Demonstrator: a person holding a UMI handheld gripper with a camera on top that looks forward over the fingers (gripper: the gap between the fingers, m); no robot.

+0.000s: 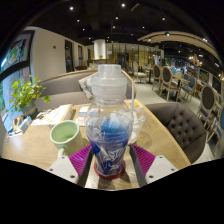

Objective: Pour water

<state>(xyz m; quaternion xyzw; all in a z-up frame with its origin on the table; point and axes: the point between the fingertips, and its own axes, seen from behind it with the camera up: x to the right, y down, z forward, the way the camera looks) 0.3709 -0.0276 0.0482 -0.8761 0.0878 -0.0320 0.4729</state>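
Clear plastic pitcher stands upright between the fingers of the hand-held gripper, whose pink pads appear to press its base from both sides, while the green cup sits on the counter just beside it, to the gripper's left.
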